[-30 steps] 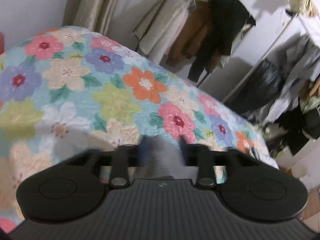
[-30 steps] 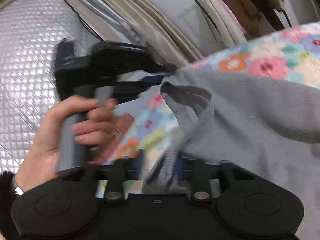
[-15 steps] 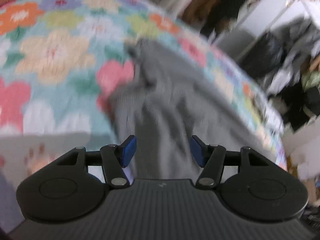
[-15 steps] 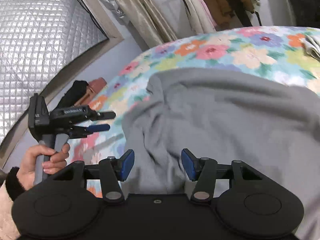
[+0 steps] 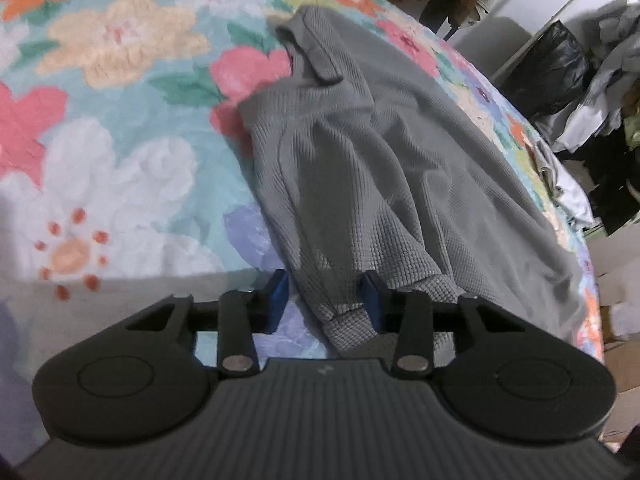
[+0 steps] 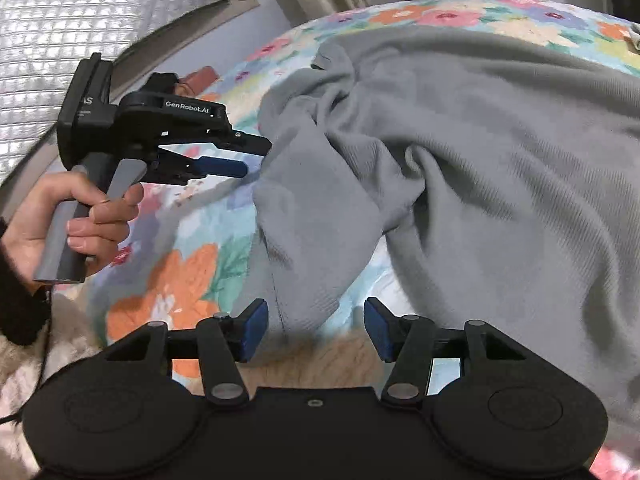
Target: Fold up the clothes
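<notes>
Floral bedspread — grey sweater; both tongs spread.

Sweater is laid on the quilt — collar at the far end, cuff at the near edge. Left gripper is positioned with the cuff between its spread fingers. Right gripper is held before a sleeve fold — the left gripper to its left. Clothes rack is seen beyond the bed, right.
</notes>
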The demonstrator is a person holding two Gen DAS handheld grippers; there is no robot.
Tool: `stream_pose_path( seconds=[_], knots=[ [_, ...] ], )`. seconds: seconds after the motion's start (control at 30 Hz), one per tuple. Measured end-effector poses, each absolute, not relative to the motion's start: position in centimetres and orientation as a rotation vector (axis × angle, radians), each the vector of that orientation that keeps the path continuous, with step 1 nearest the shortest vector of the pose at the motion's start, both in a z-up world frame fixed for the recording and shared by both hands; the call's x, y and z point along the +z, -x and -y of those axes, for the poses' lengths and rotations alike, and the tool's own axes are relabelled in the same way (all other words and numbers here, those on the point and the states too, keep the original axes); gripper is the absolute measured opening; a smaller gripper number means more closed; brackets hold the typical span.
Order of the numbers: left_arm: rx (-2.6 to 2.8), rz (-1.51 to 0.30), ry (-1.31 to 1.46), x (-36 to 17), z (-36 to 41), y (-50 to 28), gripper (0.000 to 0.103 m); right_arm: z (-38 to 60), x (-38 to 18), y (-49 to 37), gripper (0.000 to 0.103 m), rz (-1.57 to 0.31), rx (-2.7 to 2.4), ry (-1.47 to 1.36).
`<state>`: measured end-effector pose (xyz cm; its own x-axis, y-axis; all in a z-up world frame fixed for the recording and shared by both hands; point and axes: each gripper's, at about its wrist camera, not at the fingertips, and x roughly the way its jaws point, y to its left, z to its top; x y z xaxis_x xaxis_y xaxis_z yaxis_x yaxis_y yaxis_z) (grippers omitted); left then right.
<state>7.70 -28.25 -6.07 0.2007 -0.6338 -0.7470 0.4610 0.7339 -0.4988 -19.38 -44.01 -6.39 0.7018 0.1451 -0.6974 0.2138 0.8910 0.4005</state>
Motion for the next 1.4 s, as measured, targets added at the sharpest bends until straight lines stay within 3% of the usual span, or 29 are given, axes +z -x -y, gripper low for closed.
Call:
stream_pose_path(
  seconds=[0.2,0.23,0.27,0.3,0.37,0.4,0.53,0.73,0.93,1.07,1.4],
  knots=[
    [-0.805,-1.191,0.375,-8.7,28.5,-9.1,0.046,42.4,-7.5,18.8,0.06,-0.731,-0.053,-0.402],
    [-0.816,-1.213,0.434,-9.4,28.3,-9.4,0.038,42.2,-7.3,18.8,0.052,-0.705,-0.05,-0.363],
    [-0.818,-1.205,0.468,-9.2,27.7,-9.5,0.015,42.1,-7.1,18.9,0.049,-0.669,-0.05,-0.333],
    [-0.82,-1.182,0.492,-8.4,26.9,-9.5,0.006,42.1,-6.9,19.0,0.048,-0.629,-0.052,-0.305],
    [-0.822,-1.137,0.539,-7.0,25.2,-9.4,0.005,42.5,-6.9,19.1,0.029,-0.596,-0.066,-0.301],
    [-0.823,-1.114,0.562,-6.3,24.3,-9.4,0.005,42.8,-6.9,19.1,0.008,-0.595,-0.065,-0.315],
    [-0.826,-1.022,0.654,-3.5,20.9,-9.3,0.004,42.9,-5.1,20.1,0.006,-0.543,-0.066,-0.318],
    [-0.752,-0.949,0.686,-1.5,17.1,-9.1,0.004,39.0,2.1,22.5,0.006,-0.391,0.182,-0.233],
    [-0.593,-1.045,0.509,-4.0,17.5,-10.8,0.004,38.0,-3.0,19.3,0.006,-0.575,0.275,-0.349],
    [-0.623,-1.01,0.591,-3.8,16.1,-11.0,0.003,38.1,-4.2,18.9,0.006,-0.647,0.329,-0.458],
    [-0.672,-1.124,0.595,-5.0,16.5,-10.7,0.004,37.8,-7.6,18.3,0.006,-0.696,0.366,-0.546]
  ],
)
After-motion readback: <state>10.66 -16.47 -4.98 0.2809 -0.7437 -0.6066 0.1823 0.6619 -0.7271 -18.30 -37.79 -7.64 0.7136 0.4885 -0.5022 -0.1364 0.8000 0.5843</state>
